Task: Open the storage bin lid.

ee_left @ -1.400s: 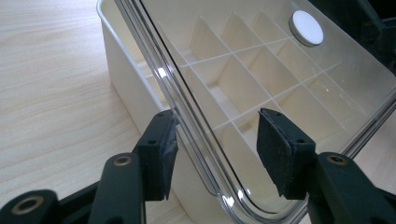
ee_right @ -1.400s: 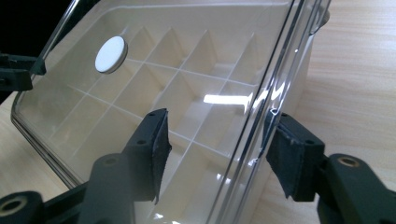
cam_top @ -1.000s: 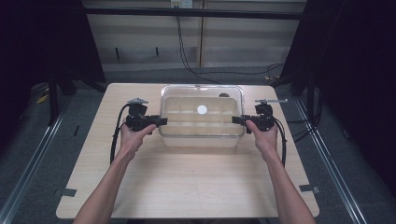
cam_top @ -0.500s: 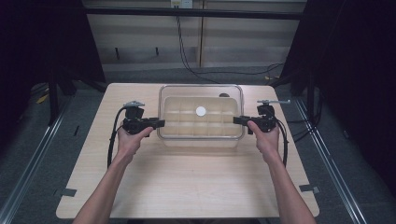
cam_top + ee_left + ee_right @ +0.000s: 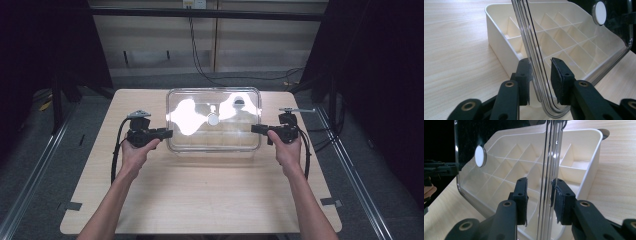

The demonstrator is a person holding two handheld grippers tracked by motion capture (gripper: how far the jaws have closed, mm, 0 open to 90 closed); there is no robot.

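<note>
No legible text, label, brand, number or sign on any surface; the round white disc (image 5: 599, 9) on the clear lid (image 5: 214, 119) is blank, and the cream divided tray (image 5: 584, 157) carries no markings

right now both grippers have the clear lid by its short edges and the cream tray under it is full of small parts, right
Not quite. The left gripper and right gripper do straddle the clear lid at its short edges, but the divided cream tray is empty: both gripper views show bare compartments through and beside the lid. Whether the jaws actually clamp the lid is hard to tell.
</note>
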